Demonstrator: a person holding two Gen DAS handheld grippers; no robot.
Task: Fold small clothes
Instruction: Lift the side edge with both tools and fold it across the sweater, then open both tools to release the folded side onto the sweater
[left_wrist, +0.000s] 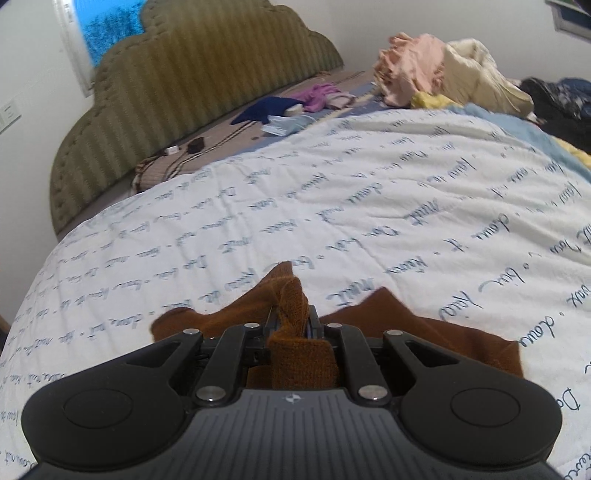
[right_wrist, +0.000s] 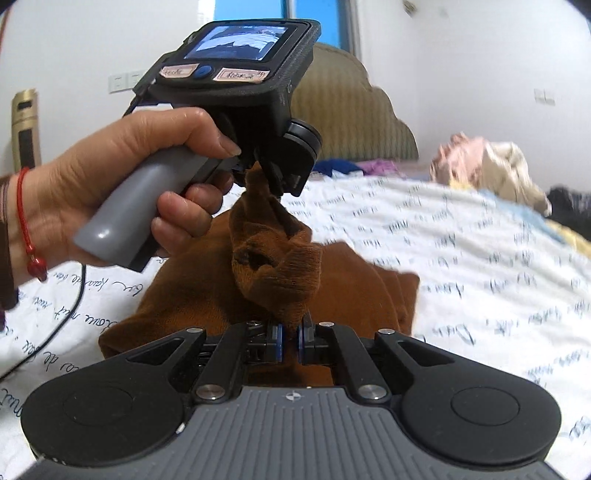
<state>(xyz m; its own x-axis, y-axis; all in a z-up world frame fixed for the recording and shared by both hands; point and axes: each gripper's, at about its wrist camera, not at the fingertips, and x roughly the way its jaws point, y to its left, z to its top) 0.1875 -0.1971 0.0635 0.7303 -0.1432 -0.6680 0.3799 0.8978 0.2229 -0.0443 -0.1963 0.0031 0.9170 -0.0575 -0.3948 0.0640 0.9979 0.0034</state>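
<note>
A brown knitted sock (right_wrist: 277, 258) hangs stretched in the air between both grippers. My right gripper (right_wrist: 290, 339) is shut on its lower end, blue pads pinching the fabric. A person's hand (right_wrist: 122, 173) holds my left gripper (right_wrist: 264, 171) above it, shut on the sock's upper end. In the left wrist view the left gripper (left_wrist: 290, 325) has the sock (left_wrist: 291, 306) bunched between its jaws. More brown fabric (right_wrist: 192, 295) lies flat on the quilt underneath, also seen as the brown fabric (left_wrist: 443, 332) below the left gripper.
A white quilt with blue script (left_wrist: 332, 192) covers the bed. A pile of pink, cream and yellow clothes (left_wrist: 424, 70) sits at the far right, dark clothes (left_wrist: 561, 99) beyond it. Blue and purple garments (left_wrist: 280, 105) lie near the green headboard (left_wrist: 184, 85). A black cable (right_wrist: 55, 332) trails left.
</note>
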